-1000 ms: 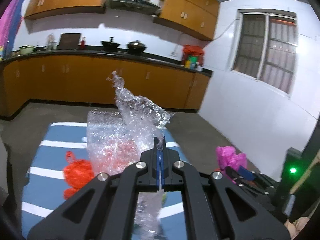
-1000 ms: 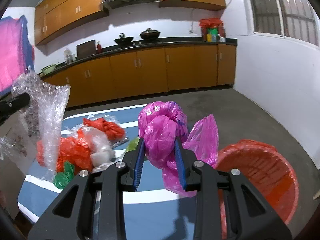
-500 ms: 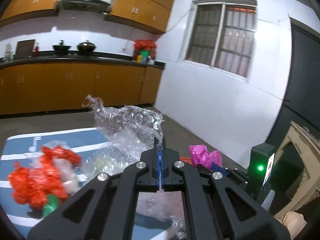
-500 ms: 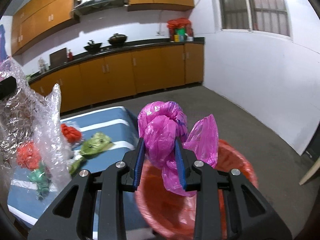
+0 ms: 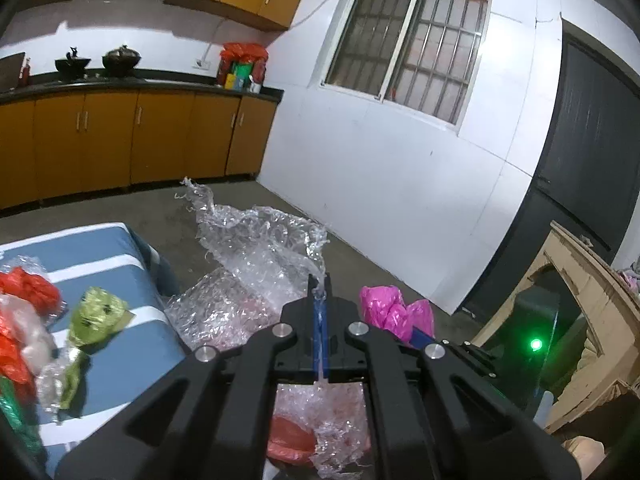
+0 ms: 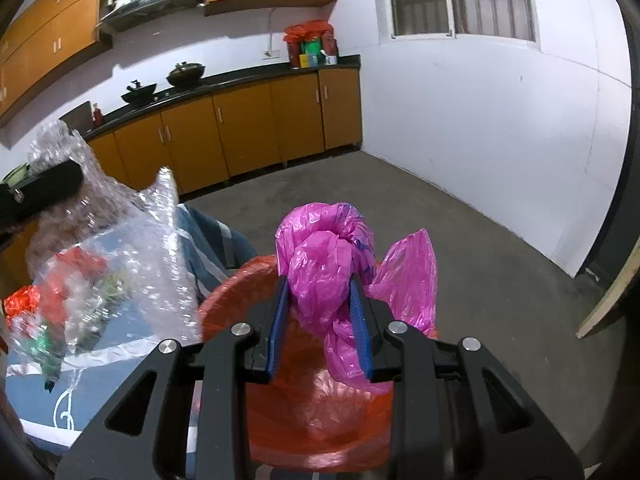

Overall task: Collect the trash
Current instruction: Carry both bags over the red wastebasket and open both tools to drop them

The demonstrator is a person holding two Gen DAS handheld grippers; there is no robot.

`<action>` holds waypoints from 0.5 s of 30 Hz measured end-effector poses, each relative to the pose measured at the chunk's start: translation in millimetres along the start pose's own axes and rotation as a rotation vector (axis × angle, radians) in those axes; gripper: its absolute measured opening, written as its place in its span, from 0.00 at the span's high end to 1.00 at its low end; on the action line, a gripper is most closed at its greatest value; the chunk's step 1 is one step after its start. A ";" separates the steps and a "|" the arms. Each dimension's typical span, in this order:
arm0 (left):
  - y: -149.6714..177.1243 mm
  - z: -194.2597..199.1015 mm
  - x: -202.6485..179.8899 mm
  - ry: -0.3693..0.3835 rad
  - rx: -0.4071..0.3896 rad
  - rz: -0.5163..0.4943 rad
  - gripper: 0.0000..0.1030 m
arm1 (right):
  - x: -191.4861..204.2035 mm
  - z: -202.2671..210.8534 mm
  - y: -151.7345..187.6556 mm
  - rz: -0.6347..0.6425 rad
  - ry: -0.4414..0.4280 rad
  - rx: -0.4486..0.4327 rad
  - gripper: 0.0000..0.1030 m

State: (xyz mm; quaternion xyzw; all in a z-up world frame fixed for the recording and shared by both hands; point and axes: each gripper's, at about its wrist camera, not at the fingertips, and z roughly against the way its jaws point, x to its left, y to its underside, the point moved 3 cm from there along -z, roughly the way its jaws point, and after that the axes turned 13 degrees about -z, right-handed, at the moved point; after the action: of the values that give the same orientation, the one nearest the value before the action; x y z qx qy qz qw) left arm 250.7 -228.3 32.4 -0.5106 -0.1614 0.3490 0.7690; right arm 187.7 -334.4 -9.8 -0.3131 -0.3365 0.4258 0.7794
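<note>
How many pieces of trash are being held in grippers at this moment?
2. The bubble wrap is pinched in the left gripper; the pink plastic bag is clamped in the right gripper, above the red bin.

Kitchen: white walls (image 5: 380, 168), bare concrete floor (image 6: 460, 240), orange cabinets (image 6: 248, 128) under dark countertop (image 5: 140, 85), barred window (image 5: 408, 36), dark door (image 5: 592, 152).

Left tongs (image 5: 320, 300) and right tongs (image 6: 320, 308): matte black angular linkage arms, silver round screws at joints, blue pads (image 6: 277, 320) lining each finger.
</note>
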 end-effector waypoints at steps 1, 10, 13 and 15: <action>2.9 -4.5 -1.6 0.005 0.008 -0.002 0.98 | -0.3 -1.0 -0.6 -0.004 0.002 0.003 0.71; 30.8 -47.3 -2.8 0.021 0.118 -0.015 0.97 | -3.0 -14.5 -1.0 -0.023 -0.001 0.032 0.71; 37.7 -53.9 -0.5 0.010 0.142 -0.019 0.92 | -5.1 -18.9 -1.9 -0.024 -0.007 0.043 0.71; 41.3 -54.4 4.6 -0.004 0.153 -0.015 0.75 | -3.5 -20.8 0.3 -0.024 -0.015 0.050 0.71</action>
State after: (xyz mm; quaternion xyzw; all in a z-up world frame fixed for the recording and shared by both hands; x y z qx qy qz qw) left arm 271.5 -252.0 -28.4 -0.4483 -0.1393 0.3556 0.8082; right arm 202.5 -341.5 -23.0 -0.2862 -0.3352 0.4273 0.7894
